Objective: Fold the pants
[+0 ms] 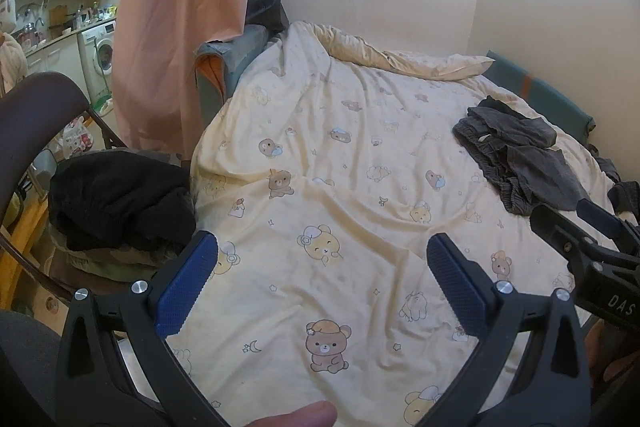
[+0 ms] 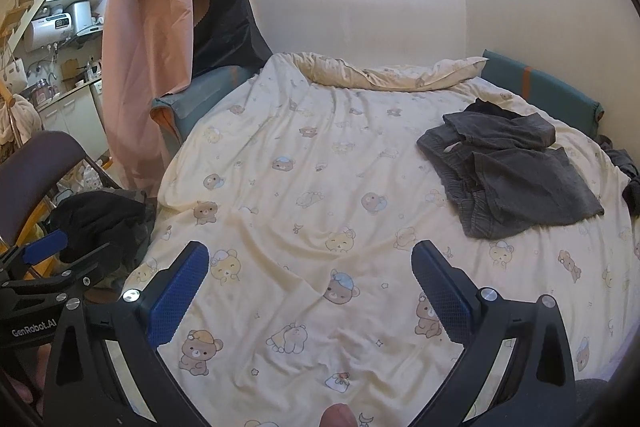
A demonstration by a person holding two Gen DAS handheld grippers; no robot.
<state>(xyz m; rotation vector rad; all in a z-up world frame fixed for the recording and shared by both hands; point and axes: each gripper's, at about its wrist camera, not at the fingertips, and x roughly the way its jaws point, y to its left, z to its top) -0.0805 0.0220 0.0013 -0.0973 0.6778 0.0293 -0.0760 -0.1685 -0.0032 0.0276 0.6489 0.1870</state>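
Both claws hover spread wide and empty over the near part of the bear-print duvet (image 2: 320, 187): the left gripper (image 1: 322, 281) and the right gripper (image 2: 310, 285). The dark grey pants (image 2: 508, 171) lie crumpled at the far right of the bed, well apart from both.

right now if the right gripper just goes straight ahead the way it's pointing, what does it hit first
Most likely the bare bear-print duvet. The right gripper has its jaws open, aimed at the middle of the bed, and the grey pants lie off to the right of that line. Depth is hard to judge through the fisheye.
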